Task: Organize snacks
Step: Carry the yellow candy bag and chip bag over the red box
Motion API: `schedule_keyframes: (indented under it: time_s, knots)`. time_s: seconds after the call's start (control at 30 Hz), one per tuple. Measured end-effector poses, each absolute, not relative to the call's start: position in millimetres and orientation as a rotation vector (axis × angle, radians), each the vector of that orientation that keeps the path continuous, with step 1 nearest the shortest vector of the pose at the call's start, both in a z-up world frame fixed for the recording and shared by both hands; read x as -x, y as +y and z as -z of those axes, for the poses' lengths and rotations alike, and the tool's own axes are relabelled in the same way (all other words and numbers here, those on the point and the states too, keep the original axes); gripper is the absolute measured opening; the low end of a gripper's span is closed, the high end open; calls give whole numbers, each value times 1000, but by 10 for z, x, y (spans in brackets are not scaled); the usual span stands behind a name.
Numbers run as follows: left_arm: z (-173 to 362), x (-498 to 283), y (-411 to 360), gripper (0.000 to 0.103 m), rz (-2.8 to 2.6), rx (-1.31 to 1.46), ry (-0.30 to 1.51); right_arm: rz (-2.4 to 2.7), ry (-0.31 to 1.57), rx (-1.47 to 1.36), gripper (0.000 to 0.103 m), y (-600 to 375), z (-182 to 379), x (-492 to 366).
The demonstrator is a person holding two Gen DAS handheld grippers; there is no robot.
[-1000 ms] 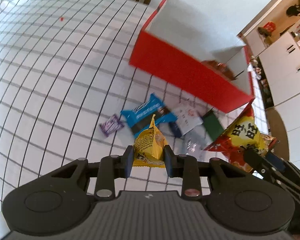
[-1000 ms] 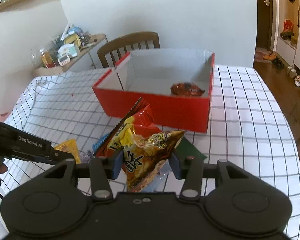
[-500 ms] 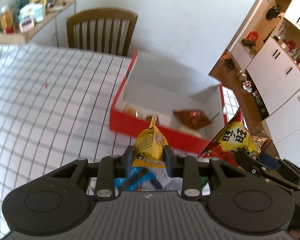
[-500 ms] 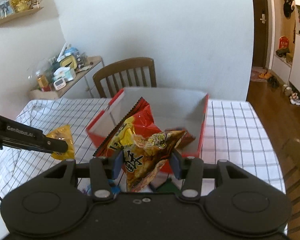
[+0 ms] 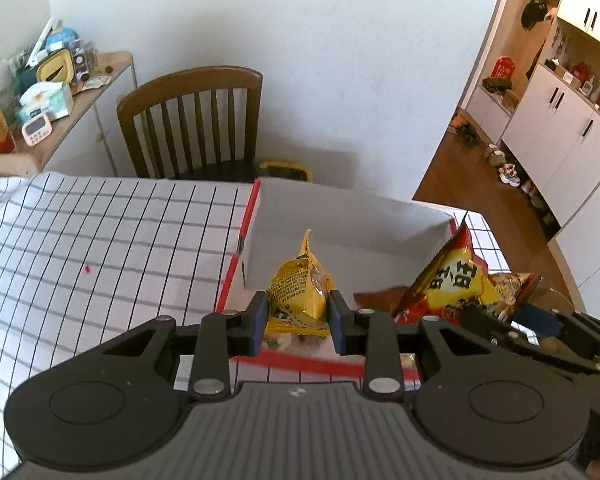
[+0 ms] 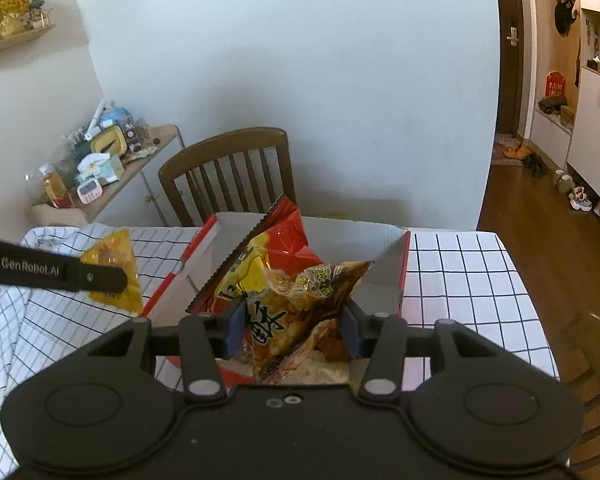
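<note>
The left tongs [image 5: 298,316] are clamped on a small yellow crinkled snack packet [image 5: 300,292], its pointed top standing upright between the blue pads [image 5: 259,322]. The packet hangs over the near left part of the open red cardboard box with white inner walls [image 5: 340,216], which sits on the white tabletop with a black grid pattern [image 5: 100,240].

The right tongs [image 6: 292,330] are clamped on two bags together: a large red and yellow snack bag with bold characters [image 6: 276,248] and a brown and gold crinkled snack bag [image 6: 316,292] in front of it. Both are held above the same box, near its front wall. Other wrappers lie on the box floor beneath, too blurred to identify.

A brown wooden slat-back chair [image 5: 192,120] stands behind the tabletop.
</note>
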State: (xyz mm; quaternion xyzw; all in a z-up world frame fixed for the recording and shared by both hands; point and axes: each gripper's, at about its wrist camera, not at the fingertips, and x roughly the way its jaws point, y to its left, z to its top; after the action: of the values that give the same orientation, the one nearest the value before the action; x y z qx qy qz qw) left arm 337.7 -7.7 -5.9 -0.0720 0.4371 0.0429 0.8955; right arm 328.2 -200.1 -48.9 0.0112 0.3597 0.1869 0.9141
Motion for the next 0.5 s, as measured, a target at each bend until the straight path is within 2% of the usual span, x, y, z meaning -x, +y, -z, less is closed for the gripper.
schedule_keyframes:
  time_s: [0.5]
  knots:
    - [542,-4140,-92,31,-109,83,1020,-376,848,51,48,-1669,894,-3800]
